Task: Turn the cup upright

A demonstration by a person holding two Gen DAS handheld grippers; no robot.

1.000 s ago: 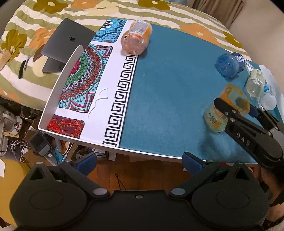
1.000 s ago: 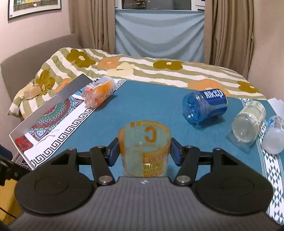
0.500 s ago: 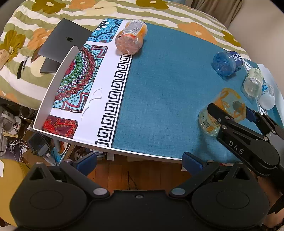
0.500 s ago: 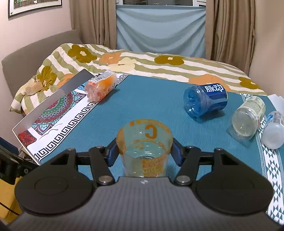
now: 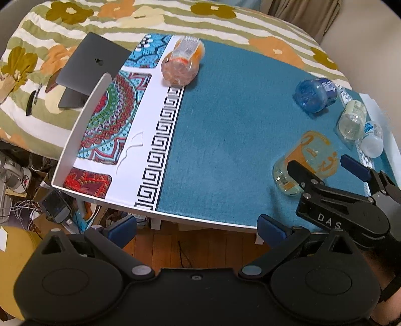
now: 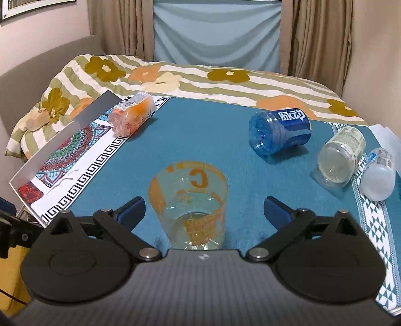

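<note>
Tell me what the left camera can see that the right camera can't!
Only the left wrist view shows the laptop on the bed and the wooden floor under the table.

Only the right wrist view shows the curtains and the window blind.

Both show the cup standing upright between the right gripper's open jaws, plus the blue bottle.

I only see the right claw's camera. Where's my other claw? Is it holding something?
Observer: The left claw is open and empty, hanging just off the near edge of the table.
Child: What's below it?
Observer: A wooden floor, with a tangle of cables off to the left.
Child: Anything beside the table?
Observer: A closed laptop lies on the bedspread, past the table's left end.
</note>
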